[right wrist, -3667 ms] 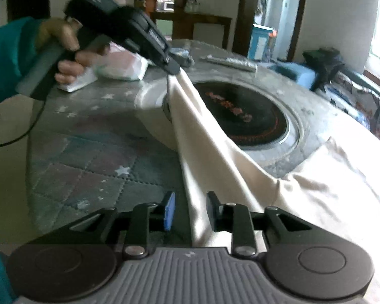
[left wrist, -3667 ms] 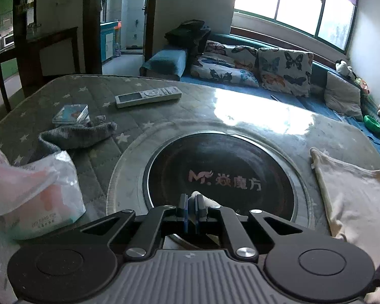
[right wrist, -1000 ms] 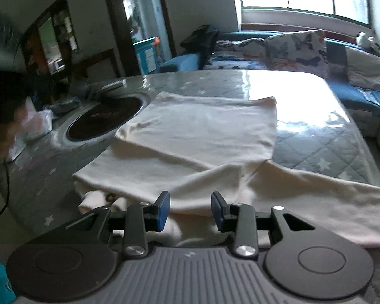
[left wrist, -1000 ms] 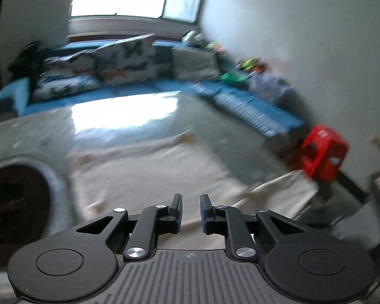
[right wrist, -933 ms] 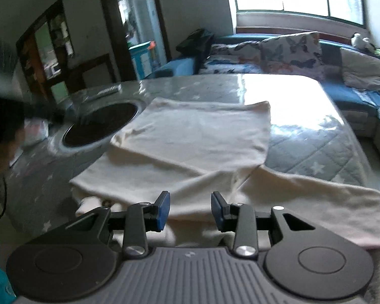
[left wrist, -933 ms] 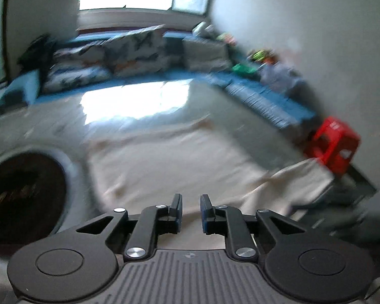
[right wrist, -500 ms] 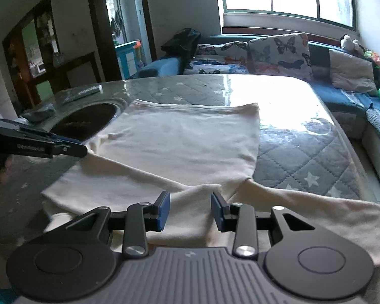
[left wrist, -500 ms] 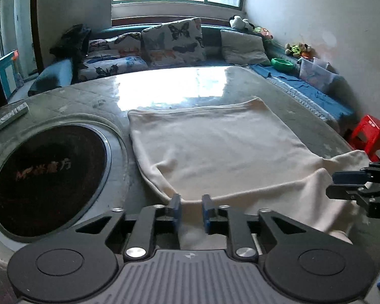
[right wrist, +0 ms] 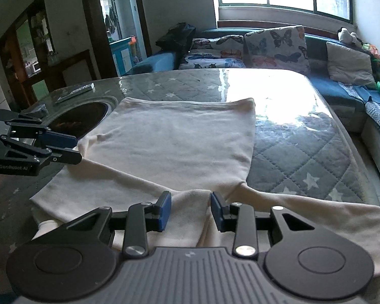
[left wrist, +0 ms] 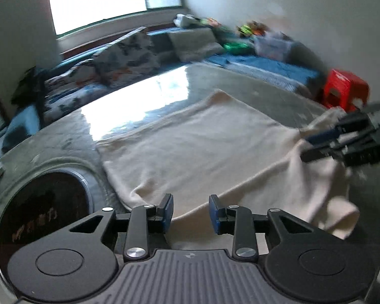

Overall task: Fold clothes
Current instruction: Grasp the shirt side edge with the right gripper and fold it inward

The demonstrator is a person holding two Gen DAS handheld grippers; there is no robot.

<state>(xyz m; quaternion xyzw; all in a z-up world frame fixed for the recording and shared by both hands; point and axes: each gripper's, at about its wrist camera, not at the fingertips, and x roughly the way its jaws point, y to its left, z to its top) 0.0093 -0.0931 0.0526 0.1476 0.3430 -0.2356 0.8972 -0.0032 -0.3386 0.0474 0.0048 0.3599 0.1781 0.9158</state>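
Closest to me, the right gripper (right wrist: 190, 211) hangs low over the near edge of the cream garment (right wrist: 179, 141), its blue-padded fingers (right wrist: 164, 211) spread apart with cloth lying under the gap but nothing pinched. The collar or shoulder line seems to sit right below them, though the gripper body hides that strip, so I can't tell exactly what edge is there.

A little to the side, the left gripper (left wrist: 191, 212) is likewise spread wide and empty, hovering at the garment's near-left shoulder where the fabric bunches into a small roll.

The garment lies flat on the quilted tabletop (right wrist: 304, 152), its long axis running straight away from both grippers toward the window, hem at the far end. One sleeve (right wrist: 316, 210) trails off to the right along the near edge, nearer the right gripper; the opposite sleeve (right wrist: 71, 190) spreads leftward beneath the left gripper. I'd judge the next fold turns on that: each arm has its own sleeve directly alongside, to be drawn inward across the body.

Further off, the dark round hob (right wrist: 79, 117) sits just left of the cloth, the garment's corner touching its rim. The left view is motion-blurred, so the right sleeve's end is hard to make out there.
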